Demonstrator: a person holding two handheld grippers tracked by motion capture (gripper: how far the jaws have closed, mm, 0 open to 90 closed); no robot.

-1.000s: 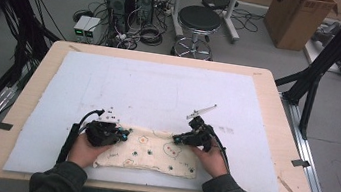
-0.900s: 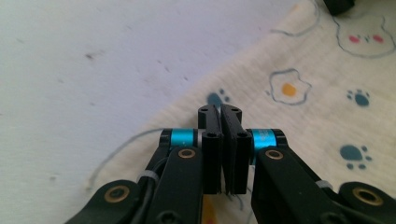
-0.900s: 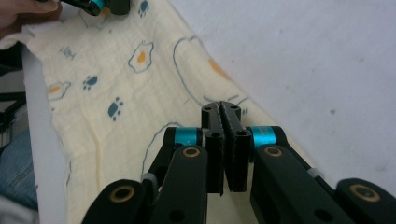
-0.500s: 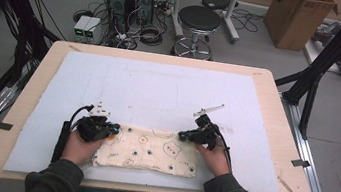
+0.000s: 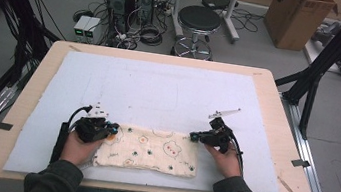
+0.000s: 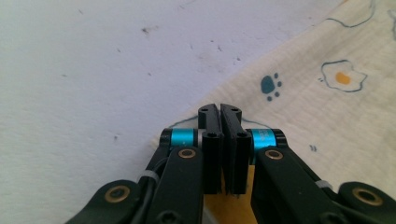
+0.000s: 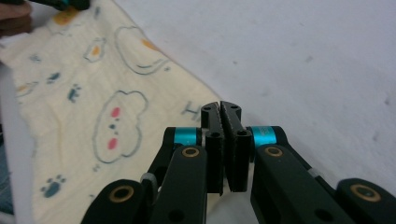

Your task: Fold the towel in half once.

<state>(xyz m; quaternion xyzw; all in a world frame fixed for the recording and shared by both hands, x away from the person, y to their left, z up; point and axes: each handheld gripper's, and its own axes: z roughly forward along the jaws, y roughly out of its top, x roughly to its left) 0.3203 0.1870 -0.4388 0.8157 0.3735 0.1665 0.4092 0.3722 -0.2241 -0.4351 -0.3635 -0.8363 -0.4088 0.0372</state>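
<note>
White mat [image 5: 159,89] covers table; patterned cloth [image 5: 150,151] lies flat at near edge, where a second ago it was bunched narrower; left gripper [image 6: 219,112] and right gripper [image 7: 221,108] each clamped on a far corner, now drawn apart; spreading looks nearly finished.

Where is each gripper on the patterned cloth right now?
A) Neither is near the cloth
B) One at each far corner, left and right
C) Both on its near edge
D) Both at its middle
B: in the high view the left gripper sits at the far left corner of the cloth and the right gripper at its far right corner, each with fingers closed at the cloth's edge.
</note>
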